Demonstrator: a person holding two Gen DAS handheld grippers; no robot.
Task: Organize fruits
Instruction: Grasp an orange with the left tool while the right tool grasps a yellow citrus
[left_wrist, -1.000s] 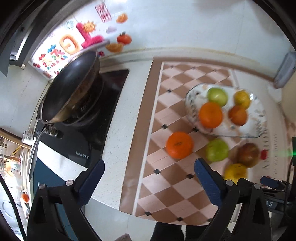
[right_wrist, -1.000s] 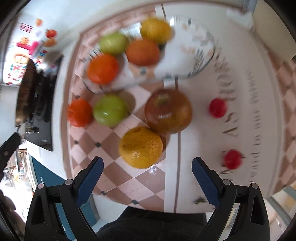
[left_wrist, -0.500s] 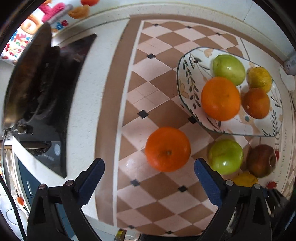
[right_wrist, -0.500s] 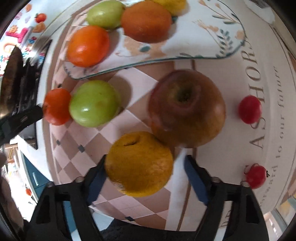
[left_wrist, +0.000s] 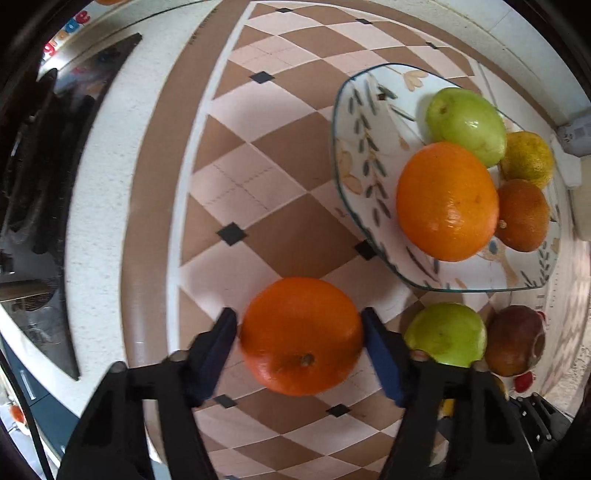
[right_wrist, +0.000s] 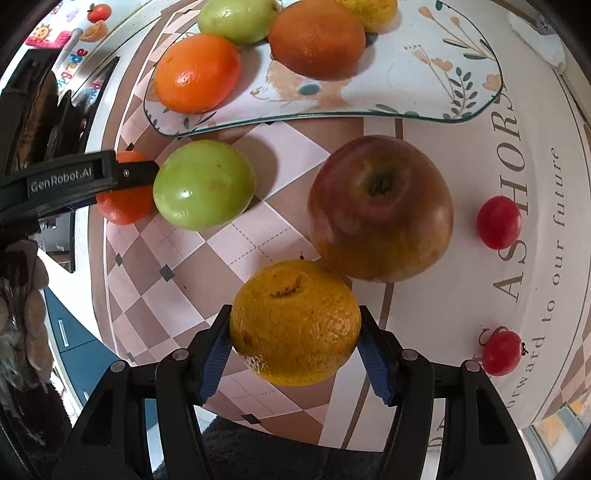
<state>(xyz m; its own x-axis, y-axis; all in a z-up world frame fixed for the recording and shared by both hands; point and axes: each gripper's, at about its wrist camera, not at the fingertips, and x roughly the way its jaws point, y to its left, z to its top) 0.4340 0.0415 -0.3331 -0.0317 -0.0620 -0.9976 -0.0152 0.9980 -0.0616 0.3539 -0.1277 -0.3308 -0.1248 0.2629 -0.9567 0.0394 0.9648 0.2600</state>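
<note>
Pick-up step, two items: your left gripper (left_wrist: 299, 334) is closing on the orange (left_wrist: 301, 334) between its pads, your right gripper (right_wrist: 295, 339) on the yellow citrus (right_wrist: 295, 321); next, lift both to the plate (left_wrist: 347, 177) ahead.

Left gripper (left_wrist: 300, 334) points straight down, jaws closing; right gripper (right_wrist: 294, 338) (steeply tilted) closing too.

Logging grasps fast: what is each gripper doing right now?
Left gripper: jaws closing, pads against the bright orange on the mat.
Right gripper: jaws closing, pads against the yellow-orange citrus.
</note>
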